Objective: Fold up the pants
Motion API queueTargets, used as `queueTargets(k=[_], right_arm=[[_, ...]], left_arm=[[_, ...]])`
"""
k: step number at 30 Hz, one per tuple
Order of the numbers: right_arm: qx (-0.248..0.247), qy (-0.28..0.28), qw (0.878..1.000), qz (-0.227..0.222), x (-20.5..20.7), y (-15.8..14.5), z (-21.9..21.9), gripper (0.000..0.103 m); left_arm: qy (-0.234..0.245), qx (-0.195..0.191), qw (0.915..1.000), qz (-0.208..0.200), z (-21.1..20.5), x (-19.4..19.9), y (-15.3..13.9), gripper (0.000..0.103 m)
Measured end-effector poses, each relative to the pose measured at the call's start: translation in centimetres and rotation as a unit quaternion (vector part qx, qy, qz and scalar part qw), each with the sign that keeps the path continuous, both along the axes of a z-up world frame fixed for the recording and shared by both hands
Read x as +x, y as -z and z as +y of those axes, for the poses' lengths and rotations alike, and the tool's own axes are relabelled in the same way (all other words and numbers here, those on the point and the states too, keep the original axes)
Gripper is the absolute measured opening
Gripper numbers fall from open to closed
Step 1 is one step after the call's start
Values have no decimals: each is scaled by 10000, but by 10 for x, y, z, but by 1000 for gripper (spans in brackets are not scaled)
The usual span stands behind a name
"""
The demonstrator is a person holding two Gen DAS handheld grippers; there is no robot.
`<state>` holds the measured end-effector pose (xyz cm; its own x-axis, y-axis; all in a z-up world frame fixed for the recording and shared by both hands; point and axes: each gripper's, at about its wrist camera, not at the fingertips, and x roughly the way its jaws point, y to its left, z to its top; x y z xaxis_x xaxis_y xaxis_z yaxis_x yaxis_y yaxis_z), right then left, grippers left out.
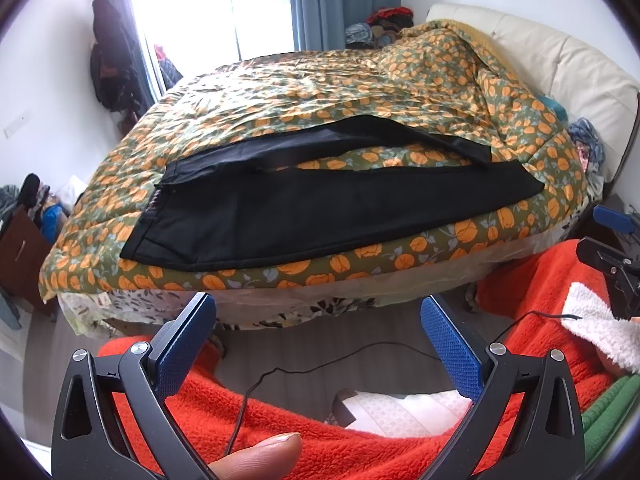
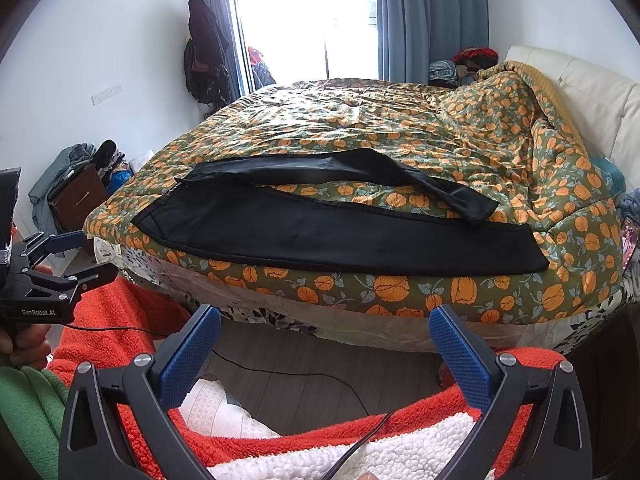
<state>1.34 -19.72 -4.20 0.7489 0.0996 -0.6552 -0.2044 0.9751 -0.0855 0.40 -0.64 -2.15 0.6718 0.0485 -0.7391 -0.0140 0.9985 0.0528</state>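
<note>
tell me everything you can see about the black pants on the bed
The black pants lie unfolded along the near edge of the bed, on the floral quilt. The fabric looks smooth, thin and matte. The waistband is at the left and the hems at the right. The near leg lies flat and straight; the far leg splays away, slightly rumpled, with quilt showing between them. Neither gripper touches them.

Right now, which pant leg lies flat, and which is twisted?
The near leg along the bed edge lies flat. The far leg is the twisted, rumpled one, angled away with quilt showing between.
</note>
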Motion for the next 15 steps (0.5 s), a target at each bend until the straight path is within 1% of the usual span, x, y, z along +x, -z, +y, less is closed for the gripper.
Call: queueTargets(k=[9, 15], right_arm=[[-59, -6, 10000, -8, 1, 4, 1, 103], [-21, -15, 10000, -36, -1, 3, -2, 103]], left_arm=[[-17, -44, 10000, 5, 1, 1, 2, 102], [53, 88, 9999, 34, -8, 1, 1, 102]])
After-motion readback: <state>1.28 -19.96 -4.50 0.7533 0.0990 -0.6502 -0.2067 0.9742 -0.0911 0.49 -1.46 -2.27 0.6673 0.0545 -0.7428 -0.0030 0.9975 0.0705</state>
